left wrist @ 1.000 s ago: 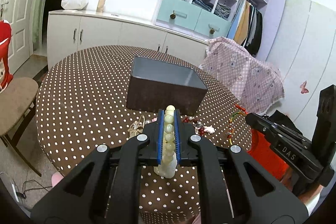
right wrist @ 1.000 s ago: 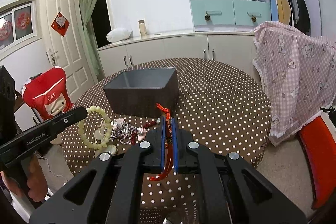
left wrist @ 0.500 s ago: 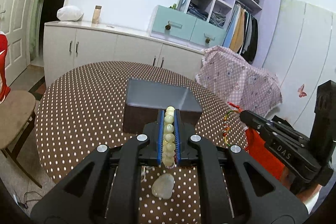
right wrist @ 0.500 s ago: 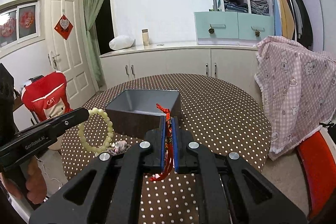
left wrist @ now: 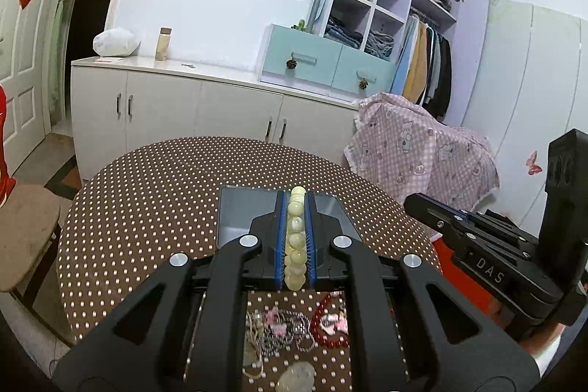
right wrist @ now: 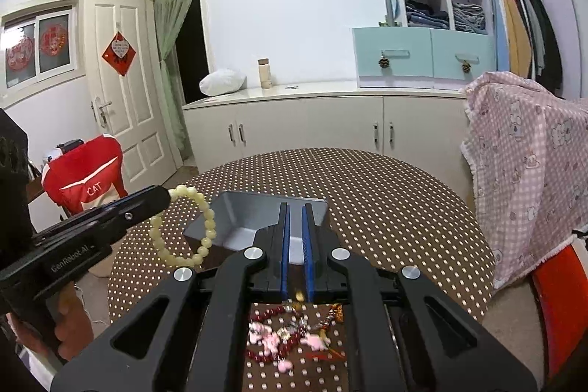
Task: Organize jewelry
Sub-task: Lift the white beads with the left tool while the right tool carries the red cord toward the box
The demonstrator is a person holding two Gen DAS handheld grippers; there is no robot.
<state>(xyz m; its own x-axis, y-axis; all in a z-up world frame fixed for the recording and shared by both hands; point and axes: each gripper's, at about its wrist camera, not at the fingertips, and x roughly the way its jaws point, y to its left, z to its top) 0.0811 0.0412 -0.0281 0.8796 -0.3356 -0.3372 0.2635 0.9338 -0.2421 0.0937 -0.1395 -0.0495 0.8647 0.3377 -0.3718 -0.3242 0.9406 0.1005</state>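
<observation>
The left wrist view shows the left gripper (left wrist: 295,193) from behind. Its jaws are closed on a bracelet (left wrist: 295,234) of pale yellow-green beads, and only a straight row of beads shows, packed between the blue pads. The right wrist view shows what that hides: the bracelet (right wrist: 210,223) is a full ring of round, glossy, milky beads. It hangs in the air from the tip of the left gripper (right wrist: 167,199), clear of the bench (right wrist: 386,208) and just beside the left wall of the open grey box (right wrist: 239,219). A hand (right wrist: 70,322) grips that tool's handle.

The right gripper (right wrist: 296,208) points at the box. Its jaws are narrow, almost closed, and the box floor shows through the slim gap. A small gold piece sits low at the back of the gap; I cannot tell whether it is gripped. From the left wrist, the right gripper (left wrist: 408,202) shows side-on, with nothing seen hanging at its tip.

Under both tools a heap of jewelry (left wrist: 294,326) lies on the dotted bench (left wrist: 147,208) in front of the box (left wrist: 239,212): red beads, pink charms and chains. It is blurred in the right wrist view (right wrist: 286,337).
</observation>
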